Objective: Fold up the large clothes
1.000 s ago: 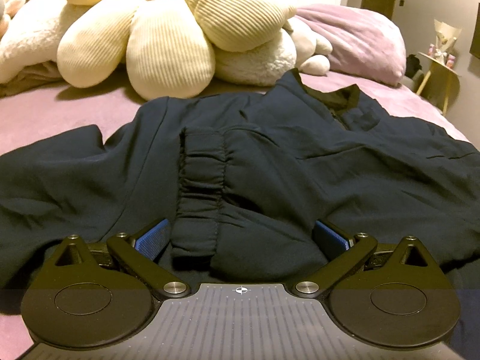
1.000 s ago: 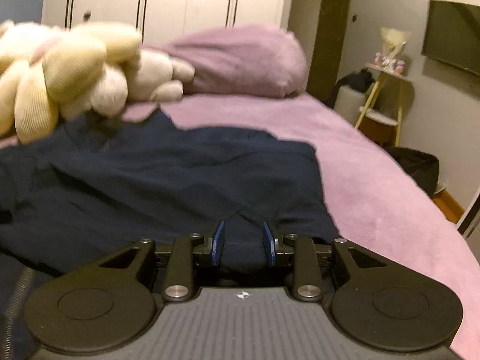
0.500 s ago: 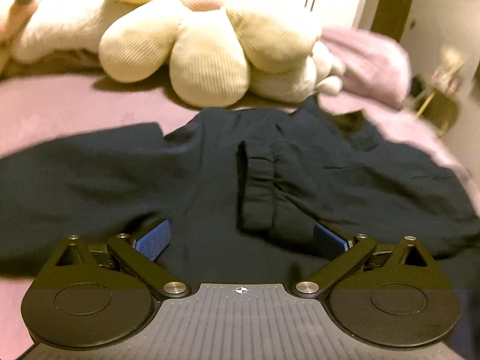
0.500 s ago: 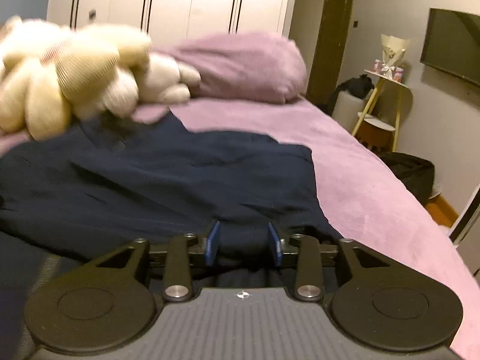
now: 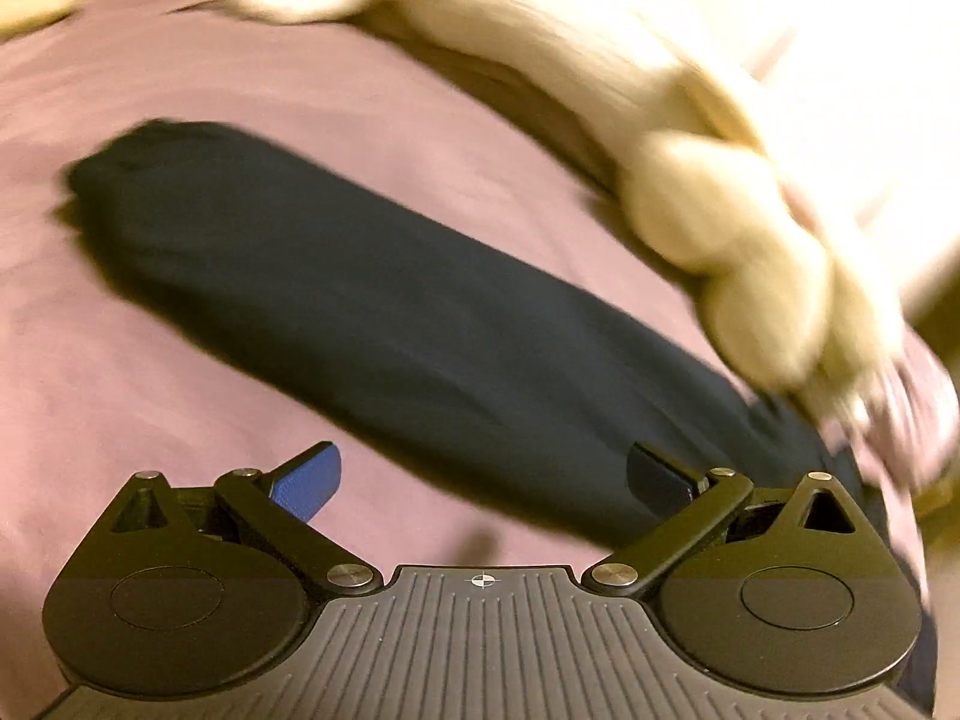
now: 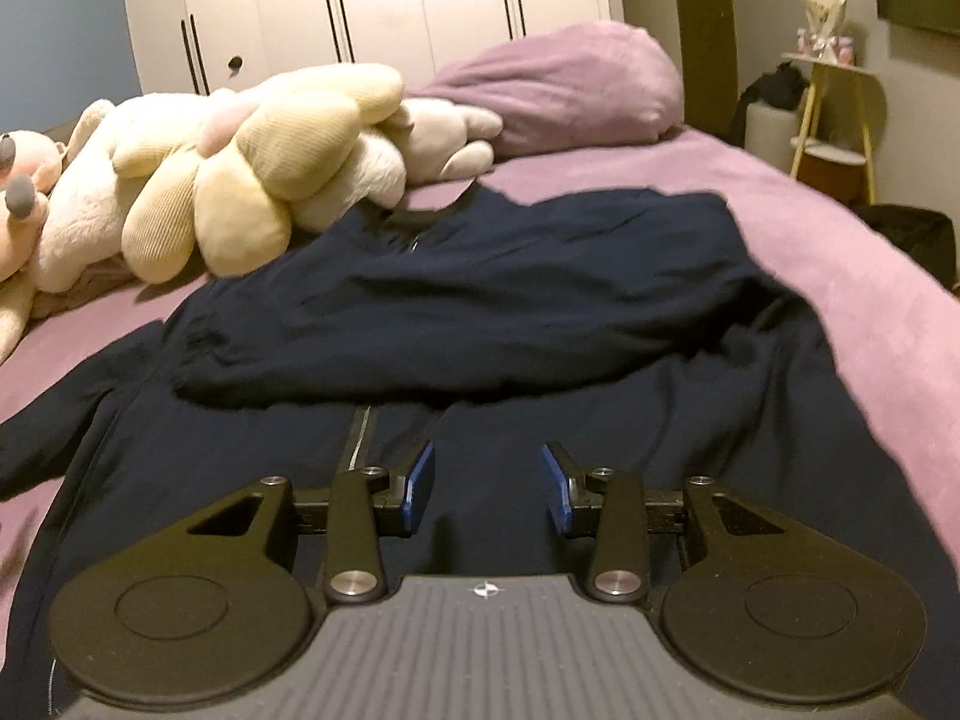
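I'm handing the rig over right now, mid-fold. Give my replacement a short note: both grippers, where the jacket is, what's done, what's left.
Left gripper: jaws wide open, empty, over the unfolded sleeve lying out on the pink bedspread; that view is blurred.
Right gripper: jaws open, empty, above the navy jacket near its lower part.
Done: the other sleeve lies folded across the jacket's body.
Left: fold in the outstretched sleeve, then fold the body. Plush toys sit close by the collar.
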`<state>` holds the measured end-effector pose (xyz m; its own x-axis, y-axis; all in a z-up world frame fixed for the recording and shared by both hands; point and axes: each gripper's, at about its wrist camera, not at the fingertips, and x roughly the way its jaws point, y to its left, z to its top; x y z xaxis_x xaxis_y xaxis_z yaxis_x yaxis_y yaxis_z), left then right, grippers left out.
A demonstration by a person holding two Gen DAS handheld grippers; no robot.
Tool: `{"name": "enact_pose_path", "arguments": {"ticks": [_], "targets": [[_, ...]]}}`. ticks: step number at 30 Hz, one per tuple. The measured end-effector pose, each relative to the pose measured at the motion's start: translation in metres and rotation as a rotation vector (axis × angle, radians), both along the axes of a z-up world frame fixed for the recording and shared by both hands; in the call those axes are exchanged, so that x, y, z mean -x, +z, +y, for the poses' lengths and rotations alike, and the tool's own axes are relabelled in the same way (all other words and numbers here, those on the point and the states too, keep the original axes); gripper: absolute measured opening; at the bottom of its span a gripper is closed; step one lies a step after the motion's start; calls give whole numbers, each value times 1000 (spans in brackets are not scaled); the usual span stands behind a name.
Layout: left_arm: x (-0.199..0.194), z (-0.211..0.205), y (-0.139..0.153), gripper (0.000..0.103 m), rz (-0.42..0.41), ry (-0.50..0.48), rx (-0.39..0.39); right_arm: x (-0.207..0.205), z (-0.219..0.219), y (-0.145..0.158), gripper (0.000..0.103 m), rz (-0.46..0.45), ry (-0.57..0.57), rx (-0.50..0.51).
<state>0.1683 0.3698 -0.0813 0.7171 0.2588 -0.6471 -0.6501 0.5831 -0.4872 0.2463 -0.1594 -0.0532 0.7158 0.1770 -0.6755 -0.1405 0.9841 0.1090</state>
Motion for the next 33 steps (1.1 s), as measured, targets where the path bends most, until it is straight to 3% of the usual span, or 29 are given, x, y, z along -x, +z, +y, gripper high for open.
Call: {"name": "enact_pose_path", "arguments": {"ticks": [1,3,7,8,9,10,13,15,16,18,21,24,26,28,30,31,33], "targets": [[4,14,-3,101,-8,41,21,0,3,-3,39,14,1,1],[13,42,-8,78,-30,131,72,0,7,-8,39,37,3,6],[27,87,-20,62,-118,285,223,3,10,-14,39,61,6,34],[31,96,-25,52,-146,322,270,3,11,-15,39,62,7,41],[34,102,-29,33,-163,349,304,3,11,-16,39,64,7,45],[37,108,-34,22,-165,381,341,3,11,-16,39,65,5,46],[42,111,-40,12,-219,396,405,4,11,-17,39,65,-3,48],[40,104,-29,10,-214,367,343,4,11,-17,40,65,-4,49],[35,97,-15,9,-203,326,270,5,11,-18,40,65,-3,50],[22,83,13,9,-200,210,153,5,9,-16,40,64,-1,45],[-15,33,72,9,-233,-49,-9,5,4,-13,40,61,-8,26],[-50,-51,119,9,-299,-340,-137,8,-4,-8,40,42,-19,-13],[-77,-115,134,11,-312,-524,-204,10,-9,-4,40,26,-28,-38],[-101,-176,129,24,-291,-659,-236,13,-14,-1,40,15,-43,-57],[-120,-219,112,97,-257,-735,-249,14,-18,2,40,14,-53,-78],[-128,-239,100,103,-231,-764,-249,15,-21,3,40,13,-53,-86],[-138,-265,74,103,-160,-823,-247,16,-27,6,40,5,-56,-85]]}}
